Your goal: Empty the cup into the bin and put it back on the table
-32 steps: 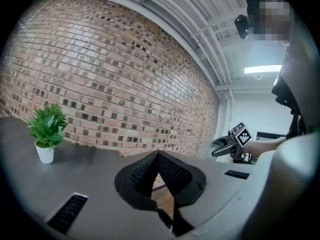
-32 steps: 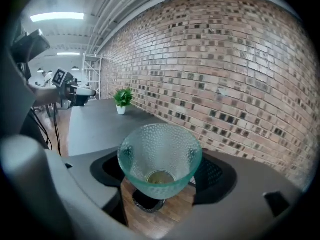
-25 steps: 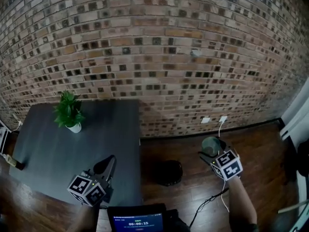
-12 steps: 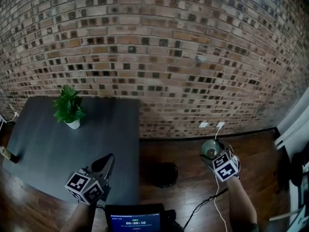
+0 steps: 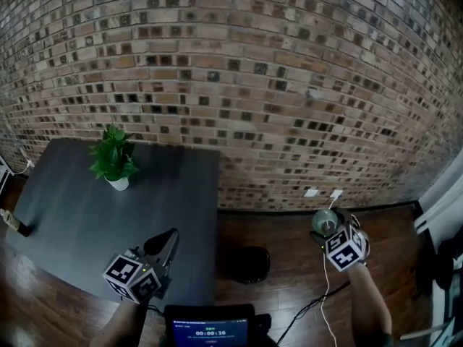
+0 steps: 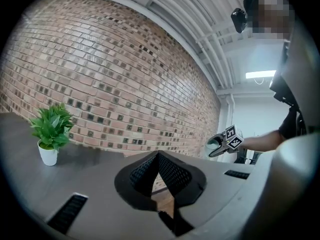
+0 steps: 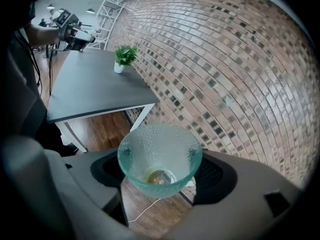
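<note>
A pale green pebbled glass cup [image 7: 160, 159] sits between the jaws of my right gripper [image 7: 160, 178], which is shut on it. Something small and yellowish lies at the cup's bottom. In the head view the cup [image 5: 325, 223] and right gripper [image 5: 338, 238] hang over the wooden floor near the brick wall. They are to the right of a black round bin [image 5: 249, 264]. My left gripper [image 5: 163, 243] hovers over the front right corner of the dark grey table [image 5: 72, 223]. Its jaws meet at the tips with nothing between them.
A potted green plant [image 5: 116, 166] stands at the back of the table. A small object [image 5: 14, 224] lies at the table's left edge. Wall sockets [image 5: 312, 192] and a white cable [image 5: 327, 295] are near the right gripper. A screen [image 5: 208, 330] sits at the bottom.
My right gripper has rolled with the cup and drifted slightly right, so the cup's mouth now shows from above. The left gripper has stayed put over the table corner.
</note>
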The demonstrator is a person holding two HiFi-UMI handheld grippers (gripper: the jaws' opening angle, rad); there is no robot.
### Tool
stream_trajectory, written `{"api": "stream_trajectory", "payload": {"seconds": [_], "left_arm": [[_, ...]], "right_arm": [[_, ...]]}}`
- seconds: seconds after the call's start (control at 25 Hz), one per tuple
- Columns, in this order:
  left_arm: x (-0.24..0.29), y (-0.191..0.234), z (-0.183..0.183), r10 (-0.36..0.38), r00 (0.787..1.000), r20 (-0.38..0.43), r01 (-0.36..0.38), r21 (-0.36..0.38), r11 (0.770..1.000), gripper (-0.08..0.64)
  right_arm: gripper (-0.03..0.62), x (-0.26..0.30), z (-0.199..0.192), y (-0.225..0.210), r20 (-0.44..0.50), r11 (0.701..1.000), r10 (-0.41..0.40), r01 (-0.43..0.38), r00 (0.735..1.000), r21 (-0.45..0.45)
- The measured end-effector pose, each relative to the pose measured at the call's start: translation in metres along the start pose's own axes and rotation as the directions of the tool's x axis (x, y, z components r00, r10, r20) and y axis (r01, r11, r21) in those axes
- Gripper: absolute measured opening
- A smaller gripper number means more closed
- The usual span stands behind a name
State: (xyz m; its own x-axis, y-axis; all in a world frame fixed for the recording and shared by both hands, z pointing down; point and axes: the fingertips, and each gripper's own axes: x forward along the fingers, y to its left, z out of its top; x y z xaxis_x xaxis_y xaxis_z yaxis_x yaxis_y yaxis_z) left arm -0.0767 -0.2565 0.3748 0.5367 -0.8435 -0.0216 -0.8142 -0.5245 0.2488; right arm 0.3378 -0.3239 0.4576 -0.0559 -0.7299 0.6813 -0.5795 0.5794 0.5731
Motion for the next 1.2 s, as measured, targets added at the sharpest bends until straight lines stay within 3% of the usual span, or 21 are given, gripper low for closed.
{"api": "stream_trajectory", "payload": {"seconds": [0.16,0.48,0.92,1.2], "left_arm": [[-0.003,0.000,0.001,0.000,1.000,-0.002,0.000,0.005,1.000,0.002],[-0.009,0.018,0.005,0.079,0.996,0.027,-0.080,0.025,0.996,0.002],[-0.010,0.008,0.017,0.014,0.997,0.074,-0.018,0.061,0.998,0.002],[-0.014,0.020,0.018,0.088,0.993,0.081,-0.093,0.062,0.994,0.002]], "right_arm": [[0.391,0.001,0.006,-0.005,-0.015,0.999,-0.010,0.010,1.000,-0.045],[0.391,0.006,0.013,-0.012,-0.036,0.996,-0.021,0.017,0.999,-0.092],[0.391,0.007,0.022,-0.017,-0.072,0.986,-0.044,0.032,0.996,-0.165],[0.391,-0.001,0.028,-0.018,-0.104,0.972,-0.074,0.048,0.992,-0.231]]}}
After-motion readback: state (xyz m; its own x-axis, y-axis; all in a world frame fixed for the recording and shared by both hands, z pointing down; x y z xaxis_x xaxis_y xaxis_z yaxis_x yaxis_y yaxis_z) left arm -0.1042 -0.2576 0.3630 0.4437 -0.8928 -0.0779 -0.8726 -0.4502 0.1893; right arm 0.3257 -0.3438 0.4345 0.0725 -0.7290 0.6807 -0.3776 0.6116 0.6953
